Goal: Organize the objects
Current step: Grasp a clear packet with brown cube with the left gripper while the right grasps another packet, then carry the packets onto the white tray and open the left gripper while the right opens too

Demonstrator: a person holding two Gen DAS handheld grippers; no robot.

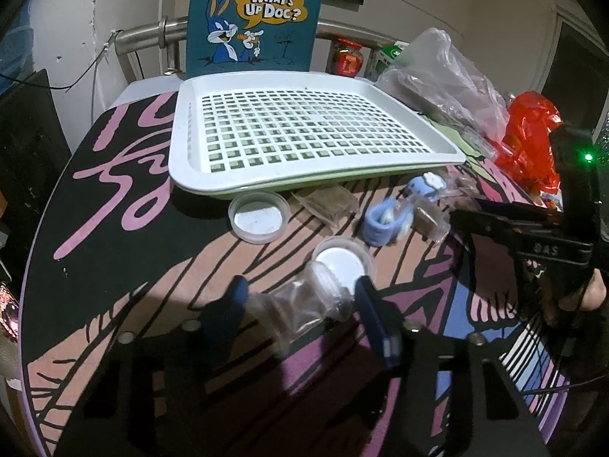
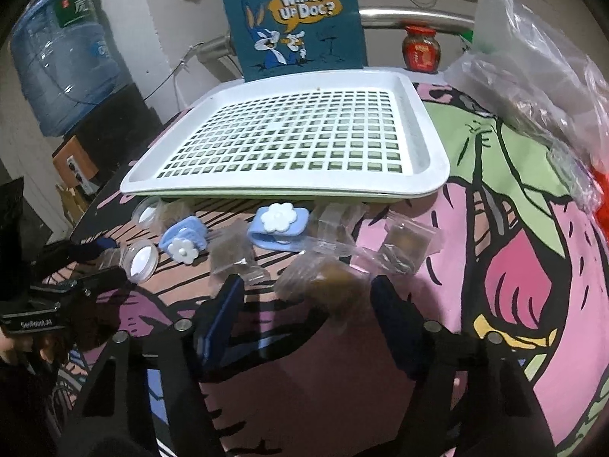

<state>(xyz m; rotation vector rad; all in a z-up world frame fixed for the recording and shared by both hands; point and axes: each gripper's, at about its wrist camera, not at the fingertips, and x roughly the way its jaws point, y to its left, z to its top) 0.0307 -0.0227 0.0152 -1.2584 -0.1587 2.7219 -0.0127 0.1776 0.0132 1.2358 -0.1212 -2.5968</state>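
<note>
A small clear jar [image 1: 304, 299] lies on its side on the patterned table. My left gripper [image 1: 300, 302] is shut on it, one pad at its base and one at its mouth. A clear lid [image 1: 342, 261] sits just behind it and another lid [image 1: 259, 217] lies nearer the white grid tray [image 1: 180, 144]. In the right wrist view, a clear bag of brown stuff [image 2: 327, 285] lies between the fingers of my right gripper [image 2: 308, 293]. That gripper is open, with a gap at the left finger. Two blue flower clips [image 2: 278, 224] [image 2: 182, 242] and more brown packets [image 2: 407, 243] lie in front of the tray [image 2: 285, 188].
Crumpled clear plastic bags [image 1: 437, 76] and a red bag [image 1: 533, 137] crowd the table's right side. A red-lidded jar [image 2: 420, 51] and a blue cartoon poster [image 1: 259, 15] stand behind the tray. A water bottle [image 2: 64, 57] stands off the table's left edge.
</note>
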